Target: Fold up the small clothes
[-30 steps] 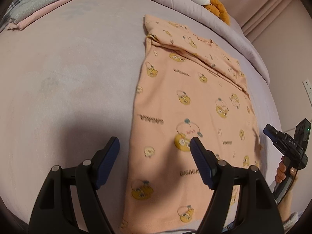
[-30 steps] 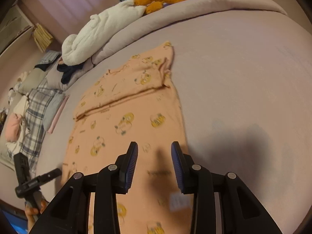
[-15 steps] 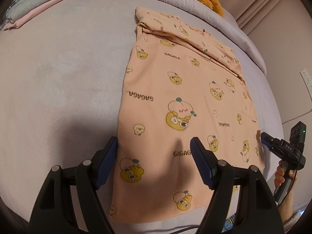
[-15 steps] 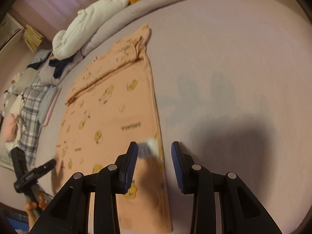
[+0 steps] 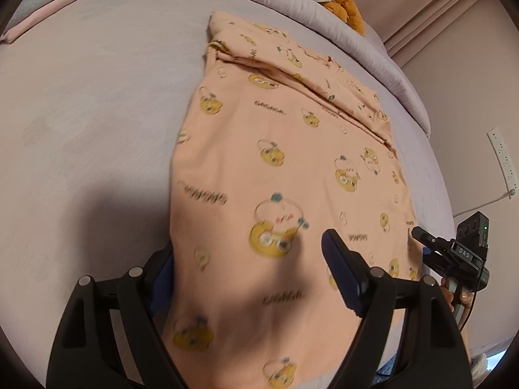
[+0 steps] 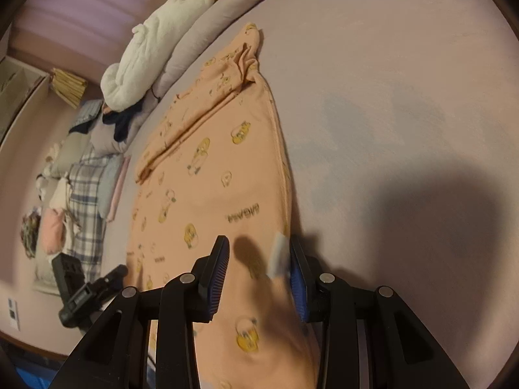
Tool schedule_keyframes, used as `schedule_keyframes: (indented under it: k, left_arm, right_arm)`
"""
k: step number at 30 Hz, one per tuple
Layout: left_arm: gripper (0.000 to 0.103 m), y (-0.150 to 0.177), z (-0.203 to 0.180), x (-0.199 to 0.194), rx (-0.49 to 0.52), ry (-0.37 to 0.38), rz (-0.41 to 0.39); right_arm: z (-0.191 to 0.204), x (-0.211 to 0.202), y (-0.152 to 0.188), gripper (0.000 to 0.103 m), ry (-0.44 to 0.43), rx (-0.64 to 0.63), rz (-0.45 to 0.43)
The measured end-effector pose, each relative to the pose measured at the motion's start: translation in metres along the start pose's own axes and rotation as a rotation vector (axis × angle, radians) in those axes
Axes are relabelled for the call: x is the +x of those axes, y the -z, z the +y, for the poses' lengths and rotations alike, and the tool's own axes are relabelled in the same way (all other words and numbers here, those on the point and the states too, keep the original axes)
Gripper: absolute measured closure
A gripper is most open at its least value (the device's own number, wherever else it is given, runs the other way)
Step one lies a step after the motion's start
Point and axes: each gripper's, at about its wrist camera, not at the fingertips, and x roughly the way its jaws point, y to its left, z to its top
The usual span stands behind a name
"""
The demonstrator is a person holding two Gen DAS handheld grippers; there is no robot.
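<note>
A small peach shirt (image 5: 285, 175) printed with yellow cartoon ducks lies flat on the lilac bed, its far end folded over. It also shows in the right wrist view (image 6: 207, 188). My left gripper (image 5: 246, 269) is open, its jaws straddling the shirt's near left edge; the left finger sits partly under the cloth. My right gripper (image 6: 259, 265) is open, its jaws astride the shirt's right side edge, with a white label (image 6: 279, 254) by the right finger. The right gripper also appears in the left wrist view (image 5: 454, 256).
The bed (image 5: 97, 113) has a rolled lilac duvet (image 5: 292, 3) along its far side, with a white blanket (image 6: 152, 48) and an orange plush toy (image 5: 343, 9). Folded clothes (image 6: 87, 181) are piled at the left. A wall socket (image 5: 501, 159) is at the right.
Both grippers have dropped lower and moved in to the shirt's near edges. The cloth now lies between the fingers of each. The right gripper's jaws have opened wider.
</note>
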Motion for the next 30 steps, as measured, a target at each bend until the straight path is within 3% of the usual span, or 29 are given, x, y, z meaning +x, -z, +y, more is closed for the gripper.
schedule_keyframes:
  k: [8,14,21,30]
  left_arm:
    - [0.022,-0.016,0.002,0.009,-0.030,0.106,0.013]
    - [0.031,0.003,0.001,0.001,0.016,0.149,0.041]
    - [0.047,0.022,0.005,-0.006,-0.014,0.213,0.080]
    - [0.050,0.041,0.019,-0.018,-0.058,0.293,0.088]
  right_arm:
    - [-0.007,0.004,-0.008,0.068,-0.067,0.042,0.003]
    - [-0.007,-0.004,0.005,0.068,-0.082,0.021,0.034]
    - [-0.004,-0.012,0.020,0.068,-0.077,0.009,0.082]
    - [-0.002,-0.021,0.039,0.068,-0.065,0.005,0.121]
